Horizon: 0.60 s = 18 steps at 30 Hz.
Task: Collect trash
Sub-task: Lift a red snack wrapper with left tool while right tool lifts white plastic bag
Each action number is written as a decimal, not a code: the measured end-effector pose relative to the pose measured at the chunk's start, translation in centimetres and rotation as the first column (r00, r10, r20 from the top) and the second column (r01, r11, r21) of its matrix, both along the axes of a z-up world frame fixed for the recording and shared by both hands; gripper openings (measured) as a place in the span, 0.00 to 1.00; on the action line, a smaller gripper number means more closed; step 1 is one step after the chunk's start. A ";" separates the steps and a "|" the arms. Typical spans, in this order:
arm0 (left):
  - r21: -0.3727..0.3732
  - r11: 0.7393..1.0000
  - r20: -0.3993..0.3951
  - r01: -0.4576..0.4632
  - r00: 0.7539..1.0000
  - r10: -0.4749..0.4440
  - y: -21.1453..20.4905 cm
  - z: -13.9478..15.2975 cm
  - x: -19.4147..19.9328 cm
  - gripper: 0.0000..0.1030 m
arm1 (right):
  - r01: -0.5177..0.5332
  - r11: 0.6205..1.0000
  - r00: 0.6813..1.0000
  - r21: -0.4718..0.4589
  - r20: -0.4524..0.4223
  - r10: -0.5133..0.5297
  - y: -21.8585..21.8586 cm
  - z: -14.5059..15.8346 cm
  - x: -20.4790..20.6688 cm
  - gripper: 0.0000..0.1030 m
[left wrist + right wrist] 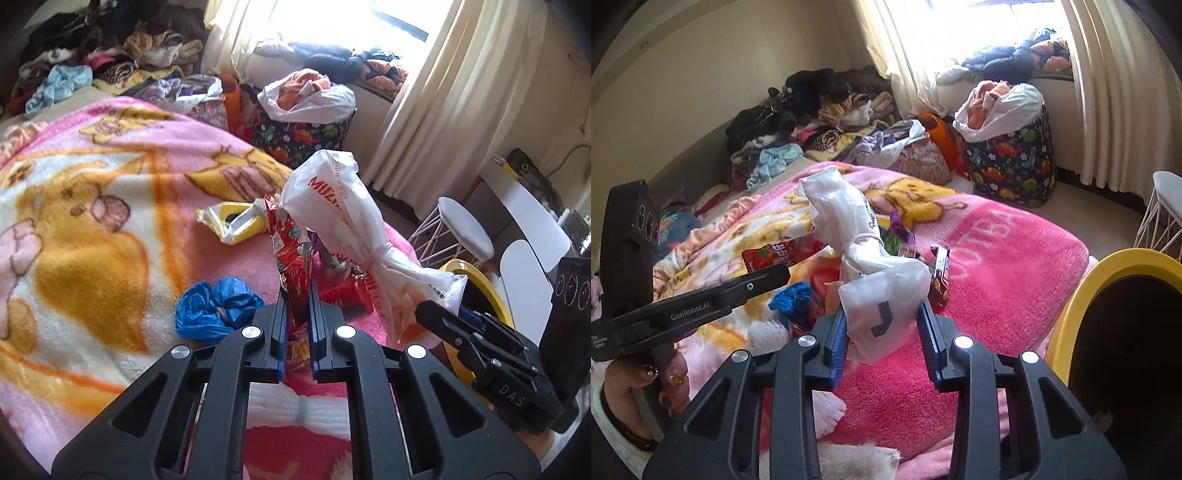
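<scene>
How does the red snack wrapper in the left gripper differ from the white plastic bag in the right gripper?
The red snack wrapper is glossy, printed and thin; the white plastic bag is pale, bulkier and tied with a string at its middle. The left gripper is nearly closed on the wrapper, while the right gripper stands wider around the bag. The wrapper stands shorter than the bag. Both are held above the pink blanket.

Wrappers [236, 221] on blanket [92, 206], bin [1082, 291] at its right.
</scene>
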State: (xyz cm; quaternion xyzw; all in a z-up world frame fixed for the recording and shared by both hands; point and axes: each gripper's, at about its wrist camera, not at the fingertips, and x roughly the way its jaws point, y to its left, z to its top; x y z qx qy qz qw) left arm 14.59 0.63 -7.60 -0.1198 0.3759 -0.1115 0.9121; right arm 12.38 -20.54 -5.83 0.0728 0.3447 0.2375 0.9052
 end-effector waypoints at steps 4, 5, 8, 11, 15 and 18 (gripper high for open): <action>0.006 1.000 0.035 0.005 0.999 -0.006 -0.1 1.2 -0.6 0.04 | 0.023 1.000 1.000 -0.002 0.019 -0.023 -0.6 0.9 -0.3 0.31; 0.008 1.000 0.043 0.006 0.999 -0.006 -0.2 1.5 -0.7 0.04 | 0.028 1.000 0.999 0.001 0.025 -0.028 -0.8 1.0 -0.4 0.31; 0.011 1.000 0.061 0.014 0.998 -0.015 -0.4 2.2 -1.0 0.04 | 0.051 0.999 0.998 -0.001 0.034 -0.051 -1.2 1.4 -0.5 0.31; 0.011 1.000 0.076 0.025 0.997 -0.026 -0.8 2.8 -1.4 0.04 | 0.075 0.997 0.997 0.006 0.032 -0.075 -1.9 1.5 -0.5 0.31; 0.018 0.999 0.089 0.037 0.995 -0.038 -1.3 3.3 -1.7 0.04 | 0.104 0.994 0.994 0.024 0.041 -0.105 -3.0 1.9 -0.8 0.31; 0.021 0.999 0.096 0.044 0.994 -0.046 -1.7 3.5 -1.9 0.04 | 0.122 0.992 0.991 0.036 0.048 -0.123 -3.8 2.2 -0.9 0.31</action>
